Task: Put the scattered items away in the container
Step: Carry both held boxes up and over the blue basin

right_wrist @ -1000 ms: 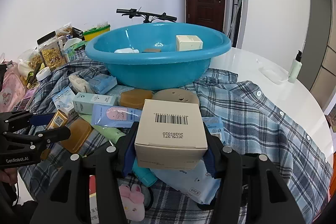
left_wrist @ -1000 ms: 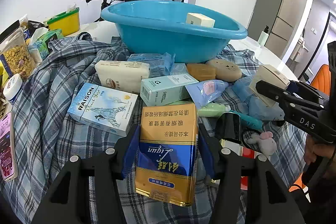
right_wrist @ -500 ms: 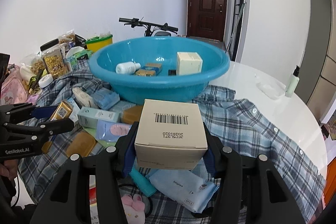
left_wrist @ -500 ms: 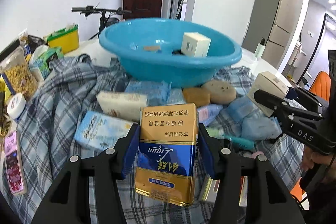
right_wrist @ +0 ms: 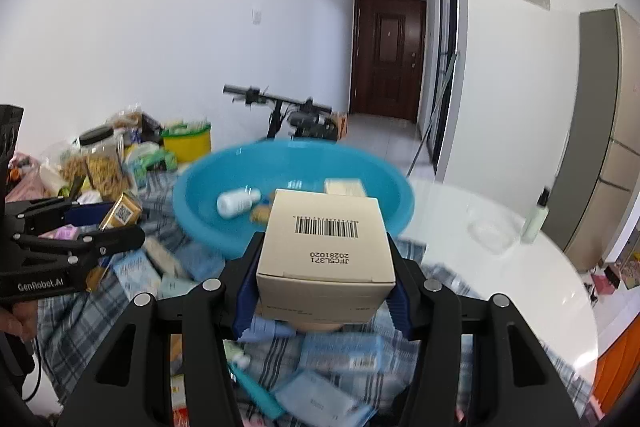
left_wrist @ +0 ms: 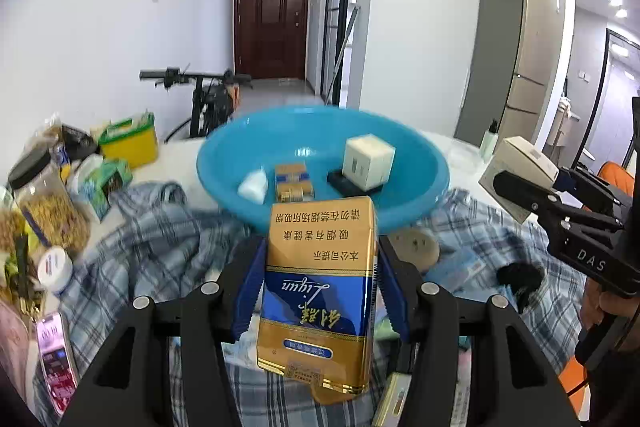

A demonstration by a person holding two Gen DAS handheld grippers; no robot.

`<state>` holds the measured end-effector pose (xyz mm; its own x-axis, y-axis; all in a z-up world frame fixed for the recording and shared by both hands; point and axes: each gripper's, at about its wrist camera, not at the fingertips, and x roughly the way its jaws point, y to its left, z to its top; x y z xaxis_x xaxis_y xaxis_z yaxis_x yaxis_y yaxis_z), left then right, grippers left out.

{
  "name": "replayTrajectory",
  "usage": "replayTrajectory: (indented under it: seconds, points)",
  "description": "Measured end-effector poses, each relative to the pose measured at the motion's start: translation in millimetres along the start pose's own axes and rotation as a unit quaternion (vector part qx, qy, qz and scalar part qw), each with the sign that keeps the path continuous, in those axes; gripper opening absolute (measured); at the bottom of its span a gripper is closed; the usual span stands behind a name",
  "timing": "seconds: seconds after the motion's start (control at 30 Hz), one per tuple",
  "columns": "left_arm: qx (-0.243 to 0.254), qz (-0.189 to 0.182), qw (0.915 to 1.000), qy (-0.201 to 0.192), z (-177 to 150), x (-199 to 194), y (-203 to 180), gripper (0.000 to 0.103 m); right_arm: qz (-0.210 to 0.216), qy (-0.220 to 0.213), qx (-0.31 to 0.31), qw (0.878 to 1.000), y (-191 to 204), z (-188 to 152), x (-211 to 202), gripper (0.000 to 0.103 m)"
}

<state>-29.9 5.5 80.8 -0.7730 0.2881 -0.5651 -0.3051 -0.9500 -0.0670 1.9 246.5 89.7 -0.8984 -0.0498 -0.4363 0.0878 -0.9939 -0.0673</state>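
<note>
Left gripper [left_wrist: 320, 291], seen from its own camera, is clamped on a gold-and-blue carton [left_wrist: 320, 291], raised short of the blue basin [left_wrist: 432, 163]; carrying is likely underway, and next it must clear the near rim. Right gripper [right_wrist: 322, 283], from its camera, grips a beige barcoded box [right_wrist: 326, 239] before the same basin [right_wrist: 192, 187], with open room inside among few items.

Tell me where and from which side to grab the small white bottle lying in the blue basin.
Grip the white bottle across its round body, near the middle. It lies on its side in the blue basin, cap toward the right in the right wrist view, so come down from above with the fingers either side of its long axis. Both hand-held grippers are full now, so I'd drop a box first.
</note>
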Motion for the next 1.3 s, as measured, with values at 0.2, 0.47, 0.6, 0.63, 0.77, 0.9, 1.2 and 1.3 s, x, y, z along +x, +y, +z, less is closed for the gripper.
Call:
replayTrajectory:
  seconds: [0.2,0.47,0.6,0.63,0.77,0.9,1.2,1.3]
  points:
    - [0.009,0.0,0.9996,-0.028,24.7,-10.2,-4.6,0.056,-0.005,-0.046,-0.004,0.999,0.4,30.7,-13.9,0.052]
    - [0.01,0.0,0.997,-0.077,62.2,-27.4,-6.9,0.056,-0.008,-0.084,-0.007,0.996,3.1,57.0,-26.8,0.052]
    - [0.028,0.005,0.9946,-0.1,78.7,-35.8,-14.1,0.056,-0.006,-0.097,-0.015,0.995,7.7,68.1,-30.6,0.052]
    - [0.03,0.005,0.9939,-0.106,83.6,-38.2,-15.7,0.056,-0.007,-0.101,-0.018,0.995,8.9,71.0,-31.8,0.052]
    - [0.023,0.002,0.9918,-0.126,97.0,-46.6,-16.6,0.056,-0.007,-0.121,-0.02,0.992,12.5,82.2,-38.0,0.052]
    - [0.015,-0.002,0.9894,-0.144,110.2,-54.8,-17.7,0.056,-0.008,-0.141,-0.02,0.99,13.8,91.6,-44.1,0.052]
    - [0.02,-0.005,0.9814,-0.191,129.5,-82.3,-28.8,0.056,-0.013,-0.172,-0.021,0.985,16.8,103.2,-61.6,0.052]
    - [0.02,-0.008,0.9818,-0.189,128.3,-84.2,-28.8,0.056,-0.013,-0.18,-0.024,0.983,19.9,104.2,-67.8,0.052]
